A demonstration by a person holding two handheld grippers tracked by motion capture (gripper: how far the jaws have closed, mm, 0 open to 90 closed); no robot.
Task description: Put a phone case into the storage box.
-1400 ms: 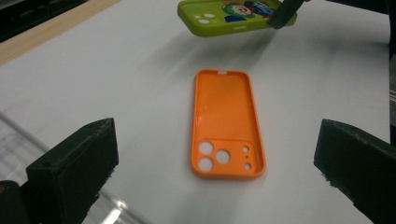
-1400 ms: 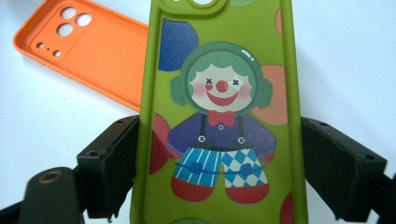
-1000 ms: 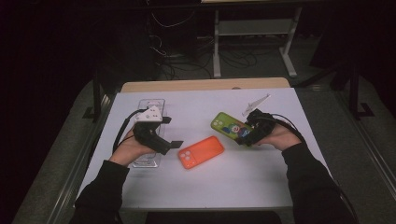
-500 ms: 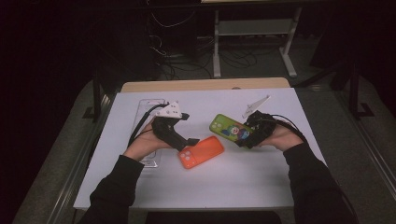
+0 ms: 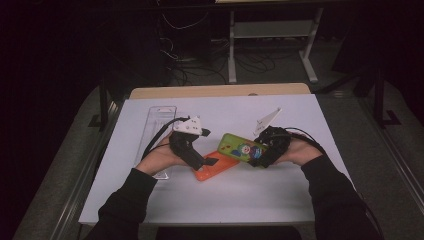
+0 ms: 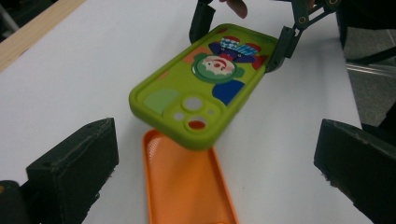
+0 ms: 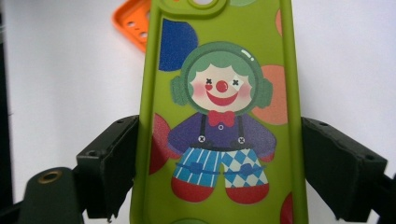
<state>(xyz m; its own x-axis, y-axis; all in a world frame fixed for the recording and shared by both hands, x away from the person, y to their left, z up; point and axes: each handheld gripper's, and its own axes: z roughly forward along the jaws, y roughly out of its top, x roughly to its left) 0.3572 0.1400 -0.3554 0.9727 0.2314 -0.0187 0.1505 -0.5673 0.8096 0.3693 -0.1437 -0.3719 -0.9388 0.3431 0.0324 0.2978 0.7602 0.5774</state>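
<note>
A green phone case (image 5: 239, 146) printed with a clown is held tilted above the white table, and my right gripper (image 5: 260, 152) is shut on its long edges. In the right gripper view the pads press both sides of the green case (image 7: 219, 116). An orange phone case (image 5: 215, 167) lies hollow side up on the table, partly under the green one. My left gripper (image 5: 207, 161) stands open at the orange case's left end. In the left gripper view its jaws are wide apart, with the orange case (image 6: 187, 186) low between them and the green case (image 6: 205, 88) beyond.
A clear plastic tray (image 5: 157, 120) lies at the table's left, beside the left hand. A wooden strip (image 5: 220, 91) runs along the table's far edge. White tabletop (image 5: 225, 200) stretches in front of the hands.
My left gripper has moved right, from over the clear tray to the orange case. The right gripper and the green case have stayed put.
</note>
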